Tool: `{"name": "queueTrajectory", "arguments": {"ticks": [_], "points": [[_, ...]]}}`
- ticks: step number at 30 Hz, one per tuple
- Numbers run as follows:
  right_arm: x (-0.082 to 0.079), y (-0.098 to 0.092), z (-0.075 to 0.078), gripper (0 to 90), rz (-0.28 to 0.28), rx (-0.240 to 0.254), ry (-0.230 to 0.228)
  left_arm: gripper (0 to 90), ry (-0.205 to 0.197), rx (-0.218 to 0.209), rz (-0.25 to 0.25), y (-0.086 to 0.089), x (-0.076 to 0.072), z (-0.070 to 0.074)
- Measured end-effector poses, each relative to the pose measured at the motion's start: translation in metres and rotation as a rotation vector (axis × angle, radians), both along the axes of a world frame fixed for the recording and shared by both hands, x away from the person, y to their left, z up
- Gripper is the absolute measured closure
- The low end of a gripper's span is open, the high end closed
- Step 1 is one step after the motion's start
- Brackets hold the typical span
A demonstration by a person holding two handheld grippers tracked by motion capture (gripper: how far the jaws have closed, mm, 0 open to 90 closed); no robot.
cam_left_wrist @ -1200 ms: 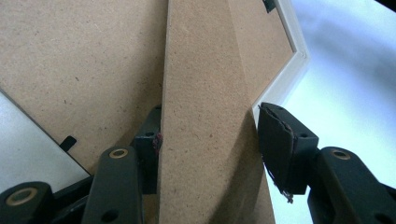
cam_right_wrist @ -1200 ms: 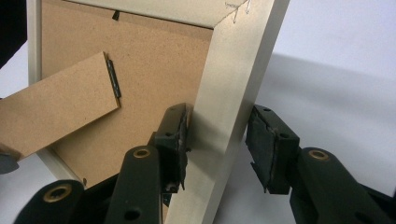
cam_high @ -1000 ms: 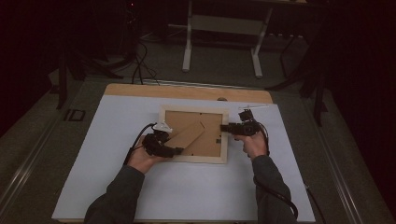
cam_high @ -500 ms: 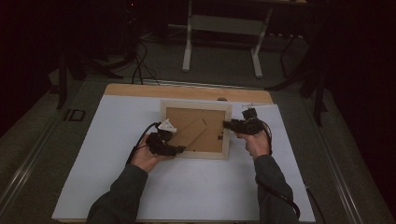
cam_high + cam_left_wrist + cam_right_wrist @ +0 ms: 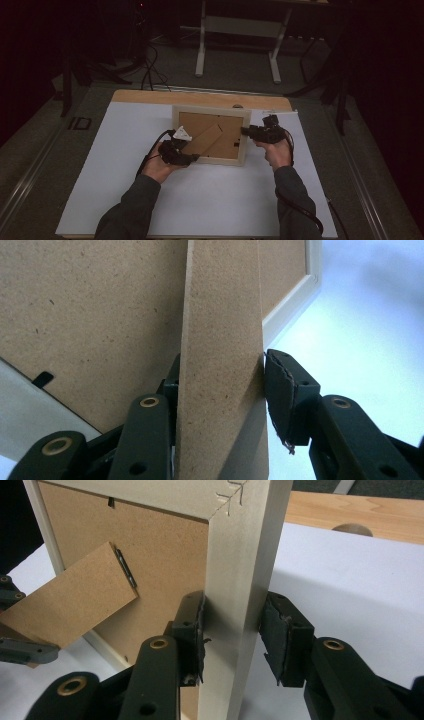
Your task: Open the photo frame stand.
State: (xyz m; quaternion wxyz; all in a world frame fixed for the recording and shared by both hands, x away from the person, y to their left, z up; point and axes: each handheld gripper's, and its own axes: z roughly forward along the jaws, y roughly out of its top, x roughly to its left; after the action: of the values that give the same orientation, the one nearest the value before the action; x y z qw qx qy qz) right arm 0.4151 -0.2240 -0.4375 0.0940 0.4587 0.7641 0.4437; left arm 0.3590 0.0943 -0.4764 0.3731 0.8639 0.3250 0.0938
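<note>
1. As the person stood at the table, the picture frame (image 5: 211, 134) lay back-side up on the white sheet (image 5: 125, 150), toward the far middle of it, and the step in hand looked to be swinging out the easel stand (image 5: 206, 140) on its brown backing.
2. On the left, the left gripper (image 5: 186, 159) had its jaws closed across the width of that stand (image 5: 220, 365); they had just been narrowing, with the strip between them, and the right pad (image 5: 285, 395) touched its edge.
3. On the right, the right gripper (image 5: 249, 131) clamped the frame's pale right rail (image 5: 240, 605), one pad on either side of it; its jaws had also just eased inward.
4. Next, I judged, the left hand would need to pull the stand away from the backing while the right kept the frame steady, gently, since the hinge (image 5: 125, 569) looked thin.
5. Compared with a second before, the frame sat squarer to the table edge, and the right gripper had shifted from the frame's far right corner to lower on the right rail.
</note>
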Motion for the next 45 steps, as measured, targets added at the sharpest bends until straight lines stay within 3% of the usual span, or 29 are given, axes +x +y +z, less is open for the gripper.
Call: {"name": "queueTrajectory", "arguments": {"ticks": [19, 45], "points": [[-0.005, 0.003, 0.008, 62.3, 0.017, -0.032, -0.056, 61.7, -0.038, 0.02, 0.026, -0.002, 0.002, 0.0], [-0.007, 0.009, 0.017, 62.7, 0.016, -0.07, -0.105, 65.2, -0.046, 0.023, 0.076, -0.003, 0.01, 0.002]]}}
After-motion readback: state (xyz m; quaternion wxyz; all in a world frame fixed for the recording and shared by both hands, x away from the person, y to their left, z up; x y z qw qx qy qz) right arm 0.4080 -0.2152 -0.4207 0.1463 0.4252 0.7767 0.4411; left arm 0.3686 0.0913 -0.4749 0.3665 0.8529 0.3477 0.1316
